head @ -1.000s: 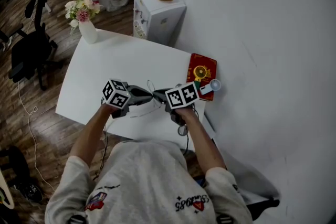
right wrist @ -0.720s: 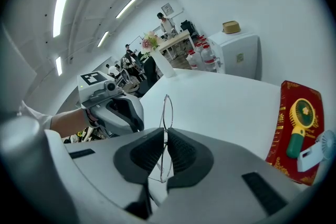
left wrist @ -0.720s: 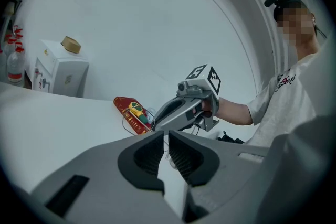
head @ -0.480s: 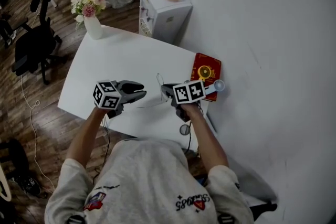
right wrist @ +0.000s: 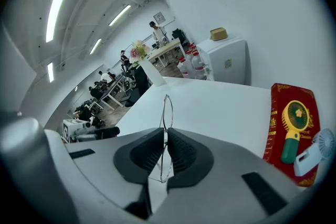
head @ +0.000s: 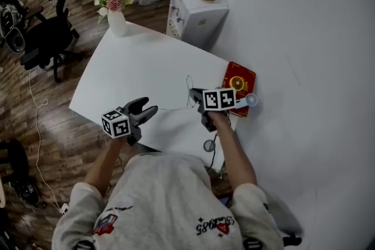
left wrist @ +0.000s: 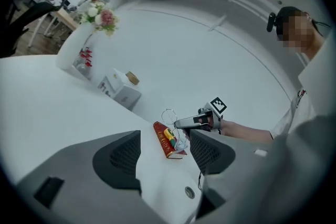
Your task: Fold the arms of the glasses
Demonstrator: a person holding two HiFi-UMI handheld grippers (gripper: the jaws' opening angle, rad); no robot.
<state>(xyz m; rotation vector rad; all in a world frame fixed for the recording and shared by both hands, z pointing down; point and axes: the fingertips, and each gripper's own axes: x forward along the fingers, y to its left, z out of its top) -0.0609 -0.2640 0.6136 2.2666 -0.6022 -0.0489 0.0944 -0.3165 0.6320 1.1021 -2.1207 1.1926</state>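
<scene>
Pulling back from the glasses, the left gripper (head: 149, 109) is now hovering well to the left of the red box (head: 235, 75), near the front edge of the desk (head: 146, 64). Its jaws have just been opening and are standing spread with nothing between them. Just left of the red box, the right gripper (head: 194, 94) is clenching the thin wire glasses (right wrist: 166, 107) by the frame, keeping them upright above the desk. A faint line seems to be trailing leftward from them, possibly an unfolded arm. The pinch is gripping very little metal, so a sideways push on an arm could be twisting the frame, or slipping it loose onto the desk.
</scene>
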